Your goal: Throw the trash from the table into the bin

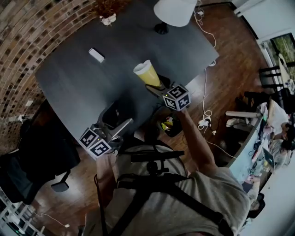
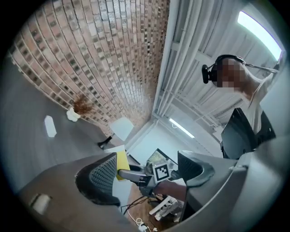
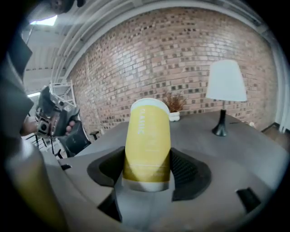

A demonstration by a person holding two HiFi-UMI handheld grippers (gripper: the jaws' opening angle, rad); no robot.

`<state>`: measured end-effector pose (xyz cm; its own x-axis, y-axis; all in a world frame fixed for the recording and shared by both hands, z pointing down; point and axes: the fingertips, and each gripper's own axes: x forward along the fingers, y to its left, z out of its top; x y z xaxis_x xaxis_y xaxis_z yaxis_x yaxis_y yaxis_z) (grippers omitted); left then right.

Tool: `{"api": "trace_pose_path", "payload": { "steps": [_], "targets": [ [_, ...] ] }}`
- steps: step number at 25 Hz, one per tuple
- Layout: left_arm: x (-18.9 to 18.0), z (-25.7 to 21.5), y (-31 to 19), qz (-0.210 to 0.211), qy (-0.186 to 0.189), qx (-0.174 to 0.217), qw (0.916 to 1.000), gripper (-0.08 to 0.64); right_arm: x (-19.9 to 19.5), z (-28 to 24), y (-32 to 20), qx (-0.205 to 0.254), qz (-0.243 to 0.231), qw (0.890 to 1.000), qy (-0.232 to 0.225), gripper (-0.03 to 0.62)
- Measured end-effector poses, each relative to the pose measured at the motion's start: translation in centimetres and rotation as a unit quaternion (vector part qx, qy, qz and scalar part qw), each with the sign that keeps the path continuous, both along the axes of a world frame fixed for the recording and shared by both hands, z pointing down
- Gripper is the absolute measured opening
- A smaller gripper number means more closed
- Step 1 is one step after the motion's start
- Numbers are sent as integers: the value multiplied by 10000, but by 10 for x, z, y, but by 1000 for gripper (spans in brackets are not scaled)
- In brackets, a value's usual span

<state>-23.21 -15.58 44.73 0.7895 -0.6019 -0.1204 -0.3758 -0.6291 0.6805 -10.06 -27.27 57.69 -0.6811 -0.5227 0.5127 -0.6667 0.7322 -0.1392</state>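
Observation:
A yellow paper cup (image 1: 147, 73) with a white rim is held upright over the dark grey table (image 1: 69, 87), near its front right edge. My right gripper (image 1: 158, 90) is shut on it. In the right gripper view both pads press the sides of the yellow cup (image 3: 147, 140) low down, at the right gripper (image 3: 147, 174). My left gripper (image 1: 120, 124) hangs at the table's near edge, open. In the left gripper view nothing sits inside the left gripper (image 2: 145, 174). A small dark bin (image 1: 171, 125) with yellow scraps stands on the floor below the right hand.
A small white object (image 1: 96, 55) lies on the table's far left. A white-shaded lamp (image 1: 174, 11) and a dried plant with a white lump (image 1: 109, 19) stand at the far edge. A black chair (image 1: 46, 152) is at left, with cables (image 1: 205, 115) on the wooden floor at right.

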Motion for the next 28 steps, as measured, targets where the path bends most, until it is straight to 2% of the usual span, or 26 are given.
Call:
{"api": "trace_pose_path", "payload": {
  "steps": [3, 7, 11, 15, 19, 22, 25, 28],
  "targets": [
    [54, -10, 2, 742, -9, 128, 9972, 407, 70, -29, 49, 226, 645, 9969, -388, 308],
    [133, -22, 16, 1837, -62, 238, 9827, 406, 171, -38, 127, 405, 1751, 9830, -373, 310],
    [220, -29, 51, 2764, -205, 354, 9602, 407, 263, -22, 219, 321, 2831, 9580, -334, 310],
    [288, -34, 93, 3604, -363, 457, 9310, 405, 313, 10, 310, 43, 3740, 9271, -246, 311],
    [330, -39, 131, 4029, -441, 577, 9123, 405, 337, 54, 370, -324, 4113, 9108, -148, 313],
    [345, -41, 153, 4169, -522, 642, 9052, 407, 347, 87, 392, -535, 4197, 9061, -42, 313],
    [350, -45, 165, 4144, -546, 716, 9056, 405, 349, 110, 397, -661, 4083, 9104, 78, 313],
    [344, -43, 168, 4006, -591, 709, 9116, 405, 349, 130, 397, -922, 3917, 9151, 264, 313]
  ]
}}
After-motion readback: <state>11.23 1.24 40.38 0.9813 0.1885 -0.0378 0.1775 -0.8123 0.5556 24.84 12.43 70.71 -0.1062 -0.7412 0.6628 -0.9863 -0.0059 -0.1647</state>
